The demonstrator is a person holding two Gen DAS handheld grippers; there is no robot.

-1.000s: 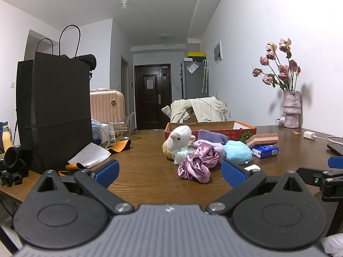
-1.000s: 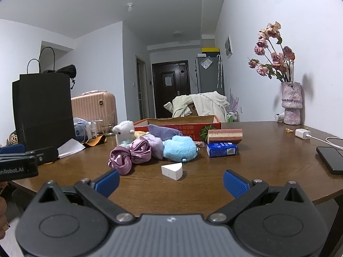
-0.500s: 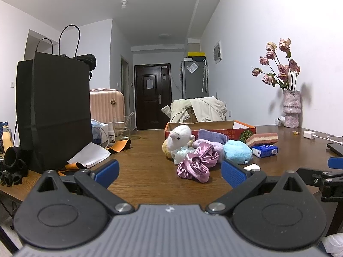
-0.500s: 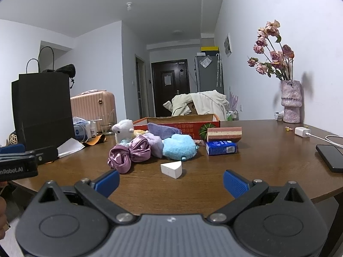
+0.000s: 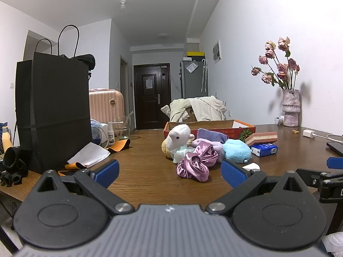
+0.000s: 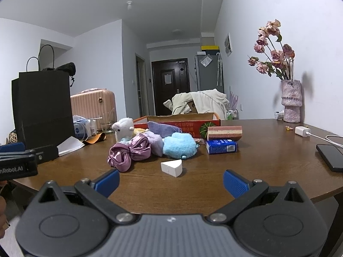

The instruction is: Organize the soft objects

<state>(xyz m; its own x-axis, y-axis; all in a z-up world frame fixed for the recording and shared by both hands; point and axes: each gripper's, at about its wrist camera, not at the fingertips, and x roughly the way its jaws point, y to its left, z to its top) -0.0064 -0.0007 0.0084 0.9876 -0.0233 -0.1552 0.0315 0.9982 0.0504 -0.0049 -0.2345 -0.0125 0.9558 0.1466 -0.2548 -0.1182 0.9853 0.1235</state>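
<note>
A pile of soft things lies mid-table: a pink satin scrunchie (image 5: 196, 166) (image 6: 128, 152), a white plush sheep (image 5: 178, 137) (image 6: 123, 127), a light blue plush (image 5: 235, 153) (image 6: 179, 144), a purple cloth (image 5: 210, 133) (image 6: 163, 126) and a white wedge sponge (image 6: 172, 168). Behind them stands an open red cardboard box (image 5: 227, 125) (image 6: 182, 123). My left gripper (image 5: 170, 173) is open and empty, short of the scrunchie. My right gripper (image 6: 171, 182) is open and empty, just short of the wedge sponge.
A tall black paper bag (image 5: 53, 115) stands at the left with papers beside it. A layered sponge block (image 6: 225, 132) rests on a blue pack (image 6: 221, 146). A phone (image 6: 330, 157), a charger (image 6: 302, 131) and a vase of roses (image 6: 291, 105) are at the right.
The right gripper has edged slightly forward and down towards the table; the left has hardly moved. Both stay open and empty.
</note>
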